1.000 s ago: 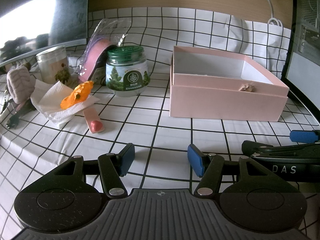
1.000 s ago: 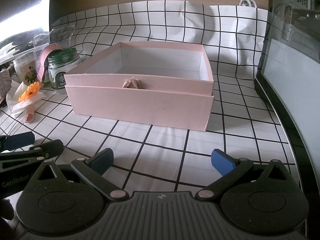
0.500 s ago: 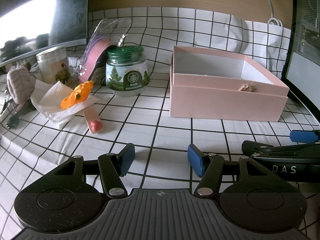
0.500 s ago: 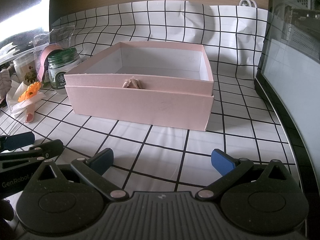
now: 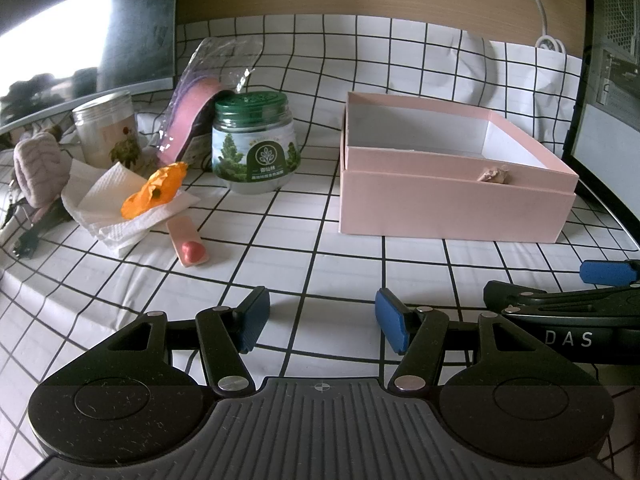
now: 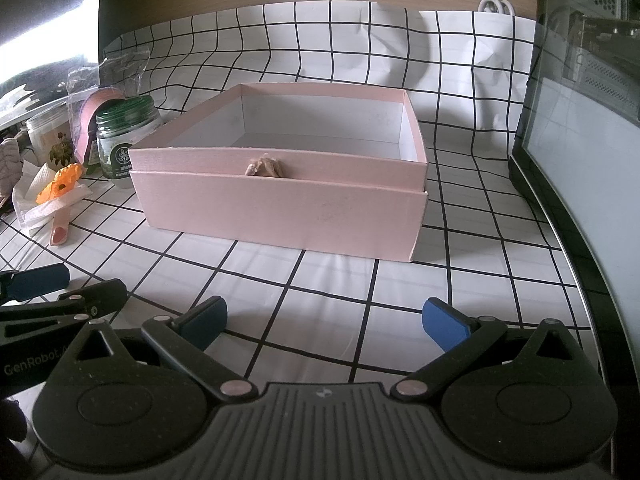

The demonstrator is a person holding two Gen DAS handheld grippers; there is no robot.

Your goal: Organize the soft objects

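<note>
Checking the left wrist view against the frames from a second ago, I see nothing has changed; my left gripper [image 5: 322,314] hangs low over the checked cloth [image 5: 280,248], jaws apart and holding nothing; so I judge the task not yet started. Soft things sit well to the left: orange flower [image 5: 154,190] on a white tissue [image 5: 108,204], long axis running from near-left up to far-right, and a knitted pink piece [image 5: 38,168] at the edge, upright; the pink box [image 5: 452,208] stands open on the right, near the green-lidded jar [image 5: 254,142].

Right wrist view: same stillness; my right gripper [image 6: 324,320] is spread wide, empty, facing the box's long front wall square on; a small beige scrap [image 6: 264,169] rests at that wall's rim; what it is I cannot tell.
</note>
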